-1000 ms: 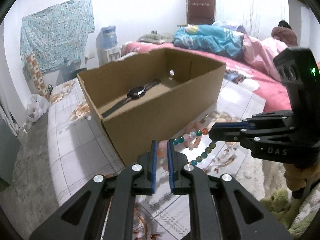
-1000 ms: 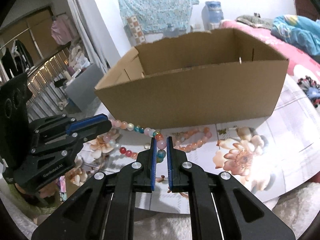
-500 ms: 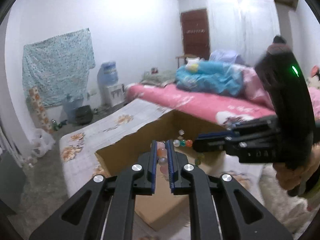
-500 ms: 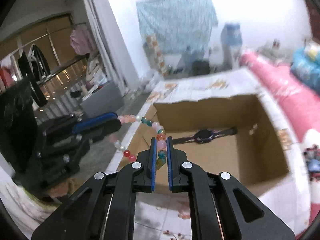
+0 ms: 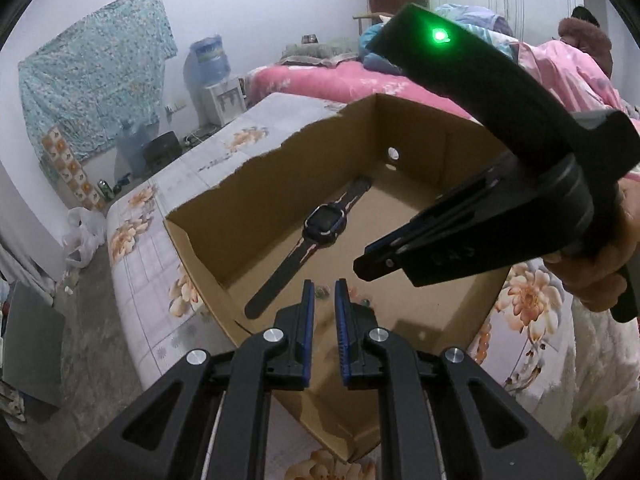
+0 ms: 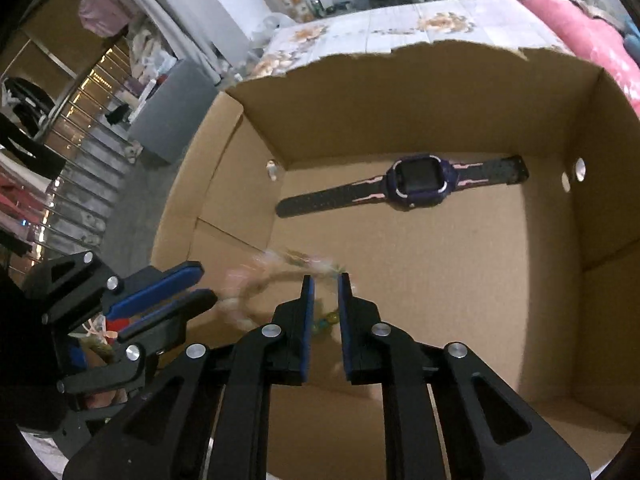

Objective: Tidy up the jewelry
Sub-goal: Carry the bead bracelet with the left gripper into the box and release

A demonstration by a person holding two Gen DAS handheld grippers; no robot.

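Both grippers hang above the open cardboard box (image 5: 404, 196), and both have their jaws slightly parted with nothing held between them. The left gripper (image 5: 321, 294) sits over the box's near wall, pointing down into it; the right gripper (image 6: 323, 286) is further over the box floor, and from the left camera it (image 5: 372, 264) reaches in across the box's right side, a green light glowing on its handle and the person's hand (image 5: 600, 256) wrapped around the grip.

The bead necklace (image 6: 256, 296) is inside the box, just under and ahead of the right gripper's fingertips, smeared by motion blur so I cannot tell whether it has settled on the floor of the box. Toward the box's far wall lies a dark watch (image 6: 418, 184) with pink accents on its strap, stretched out flat.

The box stands on a floral cloth (image 5: 140, 248) with orange blooms on a pale grid. Beyond the box is a bed with a pink cover (image 5: 320, 80) and heaped bedding, a water dispenser (image 5: 218, 80) against the white wall, and a patterned blue sheet (image 5: 92, 80) hung to its left.
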